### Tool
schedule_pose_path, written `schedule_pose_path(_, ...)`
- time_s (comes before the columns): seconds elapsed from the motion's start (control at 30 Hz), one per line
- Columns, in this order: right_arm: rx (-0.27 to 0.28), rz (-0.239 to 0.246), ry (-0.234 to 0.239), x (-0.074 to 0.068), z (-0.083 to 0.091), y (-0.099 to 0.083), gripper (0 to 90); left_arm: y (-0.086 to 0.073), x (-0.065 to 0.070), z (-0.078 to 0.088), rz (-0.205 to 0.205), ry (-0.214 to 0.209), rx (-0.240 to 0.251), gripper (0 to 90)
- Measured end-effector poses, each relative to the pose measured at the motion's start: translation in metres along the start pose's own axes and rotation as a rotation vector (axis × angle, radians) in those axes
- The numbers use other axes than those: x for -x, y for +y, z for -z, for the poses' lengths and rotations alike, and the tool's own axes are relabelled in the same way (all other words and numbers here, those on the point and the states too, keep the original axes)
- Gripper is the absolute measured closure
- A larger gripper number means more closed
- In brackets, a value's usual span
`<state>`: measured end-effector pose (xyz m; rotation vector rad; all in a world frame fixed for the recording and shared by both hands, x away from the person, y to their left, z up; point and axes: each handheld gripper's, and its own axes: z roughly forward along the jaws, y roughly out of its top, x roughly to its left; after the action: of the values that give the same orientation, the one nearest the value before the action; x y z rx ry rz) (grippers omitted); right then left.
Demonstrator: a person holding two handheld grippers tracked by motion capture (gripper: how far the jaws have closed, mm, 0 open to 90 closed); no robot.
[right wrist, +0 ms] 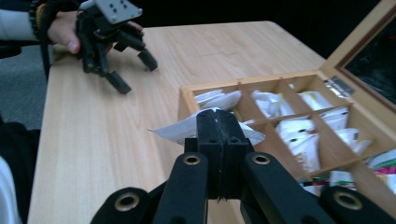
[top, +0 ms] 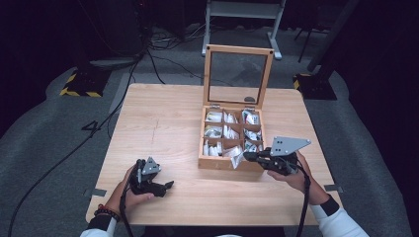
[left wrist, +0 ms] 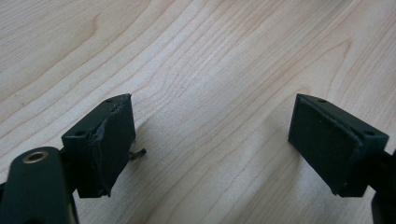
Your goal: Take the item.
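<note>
Where right tongs [right wrist: 218,122] close, packet [right wrist: 180,130] pinched

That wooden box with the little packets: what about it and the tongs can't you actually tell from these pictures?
- Print on the white packet: right gripper view, covered by the shut right tongs.
- Packet count in the wooden box: high view, too small; right gripper view cuts the box off at its right edge.
- What lies beyond the open left tongs: left gripper view, just bare table close up.
- Box lid pane: dark, contents behind unclear.
</note>
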<state>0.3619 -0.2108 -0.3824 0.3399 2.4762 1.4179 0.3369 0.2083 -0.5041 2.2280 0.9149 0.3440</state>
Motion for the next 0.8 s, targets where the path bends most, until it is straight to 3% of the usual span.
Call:
schedule_pose_path(0.4, -0.087, 0.026, 0.081, -0.022, -0.025, -0.020, 90.0, 0.000, 0.000, 0.000, 0.001, 0.002, 0.002, 15.1)
schedule_pose_path(0.8, -0.157, 0.042, 0.116, -0.033, -0.048, -0.036, 89.9, 0.000, 0.000, 0.000, 0.000, 0.001, 0.002, 15.2)
